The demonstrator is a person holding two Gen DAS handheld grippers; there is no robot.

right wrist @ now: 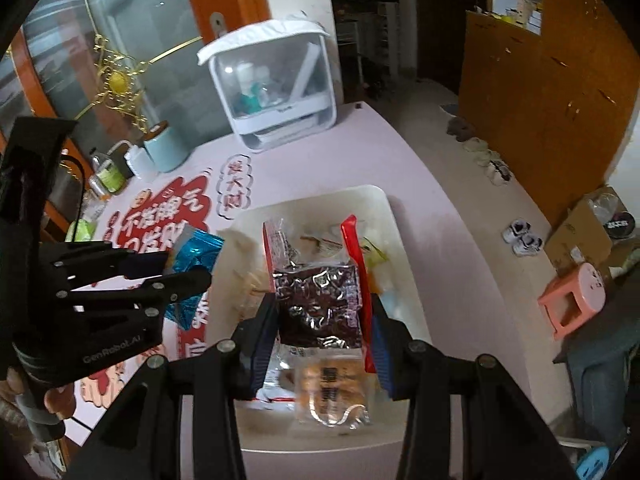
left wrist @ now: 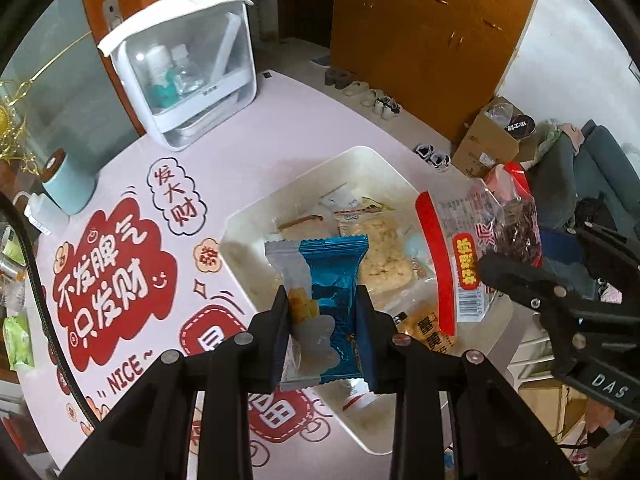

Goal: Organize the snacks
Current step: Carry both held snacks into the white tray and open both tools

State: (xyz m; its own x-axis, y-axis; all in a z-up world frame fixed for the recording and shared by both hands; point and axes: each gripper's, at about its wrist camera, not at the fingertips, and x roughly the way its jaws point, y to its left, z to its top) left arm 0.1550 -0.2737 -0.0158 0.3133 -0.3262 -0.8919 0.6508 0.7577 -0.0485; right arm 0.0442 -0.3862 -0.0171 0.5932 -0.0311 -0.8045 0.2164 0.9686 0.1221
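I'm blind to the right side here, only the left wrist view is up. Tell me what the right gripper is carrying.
Observer: The right gripper is shut on a clear packet with red edges and dark, shiny contents.
Operator: Say where it sits against the white tray.
Observer: That packet hangs over the white tray, with a packet of orange snacks seen below it in the tray.
Operator: Now check my left gripper from that side.
Observer: From the right wrist view, the left gripper is at the tray's left edge, shut on the blue foil packet.
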